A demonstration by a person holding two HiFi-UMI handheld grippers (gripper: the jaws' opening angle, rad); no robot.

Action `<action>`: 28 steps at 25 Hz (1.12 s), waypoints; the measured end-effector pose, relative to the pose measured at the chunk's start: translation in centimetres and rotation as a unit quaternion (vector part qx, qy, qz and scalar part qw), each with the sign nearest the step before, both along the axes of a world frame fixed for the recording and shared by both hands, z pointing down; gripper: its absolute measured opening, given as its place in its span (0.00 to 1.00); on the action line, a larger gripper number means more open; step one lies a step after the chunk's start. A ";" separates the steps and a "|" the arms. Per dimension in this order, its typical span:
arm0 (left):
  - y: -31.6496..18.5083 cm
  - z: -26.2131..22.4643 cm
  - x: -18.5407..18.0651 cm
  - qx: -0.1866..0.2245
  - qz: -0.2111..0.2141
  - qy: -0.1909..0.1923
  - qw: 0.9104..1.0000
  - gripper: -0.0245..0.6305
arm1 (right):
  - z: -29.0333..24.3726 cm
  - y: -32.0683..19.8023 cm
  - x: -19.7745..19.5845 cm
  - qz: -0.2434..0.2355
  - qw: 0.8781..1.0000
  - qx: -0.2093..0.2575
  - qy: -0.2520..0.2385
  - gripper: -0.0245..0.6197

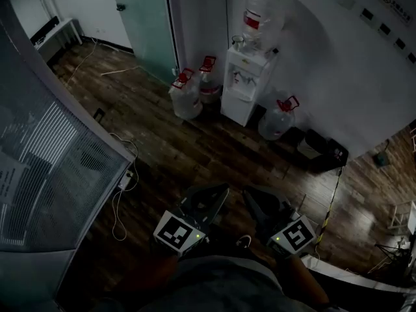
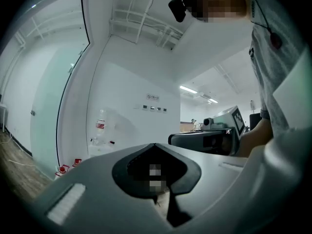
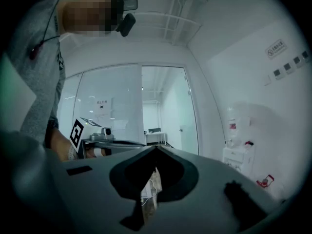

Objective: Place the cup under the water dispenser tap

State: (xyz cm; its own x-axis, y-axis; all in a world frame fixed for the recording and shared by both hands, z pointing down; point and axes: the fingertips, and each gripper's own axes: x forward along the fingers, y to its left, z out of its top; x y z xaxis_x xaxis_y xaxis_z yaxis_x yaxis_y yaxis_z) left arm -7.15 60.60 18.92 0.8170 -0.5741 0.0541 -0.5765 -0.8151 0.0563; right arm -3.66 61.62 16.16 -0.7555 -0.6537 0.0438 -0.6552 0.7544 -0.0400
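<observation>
The white water dispenser (image 1: 246, 83) stands against the far wall with a bottle (image 1: 260, 18) on top. It shows small in the left gripper view (image 2: 100, 140) and the right gripper view (image 3: 237, 155). A small clear object (image 1: 238, 42) sits on its top; I cannot tell if it is the cup. Both grippers are held close to the person's body, far from the dispenser and pointing level. The left gripper (image 1: 211, 203) (image 2: 155, 145) has its jaws together with nothing in them. So does the right gripper (image 1: 250, 200) (image 3: 156, 147).
Three water jugs with red caps stand on the wooden floor round the dispenser (image 1: 186, 95) (image 1: 208, 80) (image 1: 279, 119). A glass partition (image 1: 58, 168) runs along the left, with cables (image 1: 120, 200) at its foot. A dark box (image 1: 322, 149) sits by the right wall.
</observation>
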 end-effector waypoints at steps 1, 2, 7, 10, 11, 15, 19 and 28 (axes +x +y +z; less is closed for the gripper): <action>-0.1 0.0 -0.3 0.001 0.001 0.000 1.000 0.05 | 0.0 -0.2 -0.3 0.003 1.000 0.000 -0.001 0.05; -0.3 -0.2 -0.6 0.001 0.003 0.003 1.000 0.05 | -0.1 -0.3 -0.7 0.007 1.000 0.000 0.000 0.05; -1.4 -1.0 -1.9 0.000 0.016 0.001 1.000 0.05 | -0.2 -1.8 -2.5 0.026 0.999 0.010 0.015 0.05; -2.2 -1.7 -2.6 -0.010 0.017 0.014 1.000 0.05 | -0.6 -2.8 -3.5 0.030 0.999 0.020 0.018 0.05; -2.6 -1.8 -2.9 -0.009 0.016 0.014 1.000 0.05 | -0.7 -3.2 -3.8 0.032 0.999 0.022 0.017 0.05; -4.4 -1.8 -3.9 0.001 0.009 0.010 1.000 0.05 | -1.3 -5.0 -4.3 0.036 0.999 0.026 0.015 0.05; -6.6 -1.9 -3.9 0.001 0.003 0.014 1.000 0.05 | -0.9 -7.4 -4.2 0.033 0.999 0.025 0.010 0.05; -15.3 -1.6 -1.9 0.008 -0.015 0.006 1.000 0.05 | 0.5 -15.6 -2.6 0.011 1.000 0.018 0.010 0.05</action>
State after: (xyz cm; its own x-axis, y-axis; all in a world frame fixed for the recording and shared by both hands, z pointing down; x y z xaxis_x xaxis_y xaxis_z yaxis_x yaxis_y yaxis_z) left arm -9.01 45.26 17.28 0.8001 -0.5989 0.0339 -0.5998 -0.7985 0.0506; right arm -6.23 46.07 16.66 -0.7401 -0.6716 0.0341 -0.6720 0.7405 -0.0003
